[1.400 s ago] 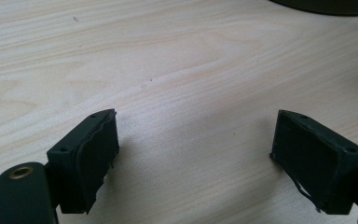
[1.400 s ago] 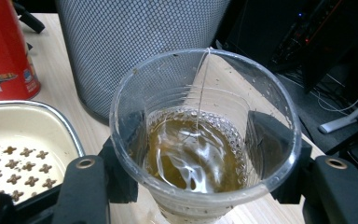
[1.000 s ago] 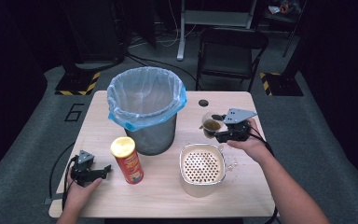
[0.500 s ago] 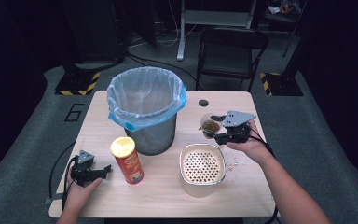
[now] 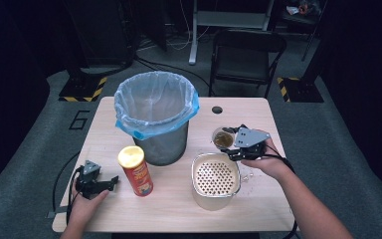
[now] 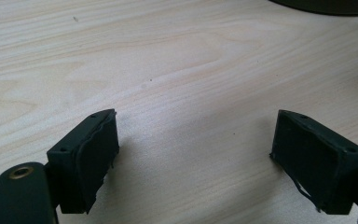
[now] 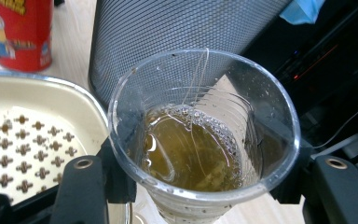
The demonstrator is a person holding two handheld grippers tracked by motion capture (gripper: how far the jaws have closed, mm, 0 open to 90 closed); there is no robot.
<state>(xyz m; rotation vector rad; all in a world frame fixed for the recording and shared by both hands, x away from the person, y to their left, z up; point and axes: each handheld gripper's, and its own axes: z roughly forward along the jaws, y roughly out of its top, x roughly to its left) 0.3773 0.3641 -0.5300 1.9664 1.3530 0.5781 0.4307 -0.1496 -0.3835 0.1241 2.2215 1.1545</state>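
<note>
Cup held beside strainer, pour pending.
My right hand-held gripper (image 7: 193,186) clamps the clear plastic cup (image 7: 200,140) of brownish liquid just beside the perforated strainer basin (image 5: 215,179); next I judge a tilt over it. Left hand-held gripper (image 6: 196,158) rests wide, empty, on the tabletop (image 5: 179,209).

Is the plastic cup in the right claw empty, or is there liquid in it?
Partly full: the plastic cup, held upright, holds brownish bubbly liquid to roughly halfway.

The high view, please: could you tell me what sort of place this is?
Probably a lab or recording studio, not a kitchen: a light wooden table stands on grey carpet, with yellow-black striped equipment bases, a black folding chair and floor cables behind it.
</note>
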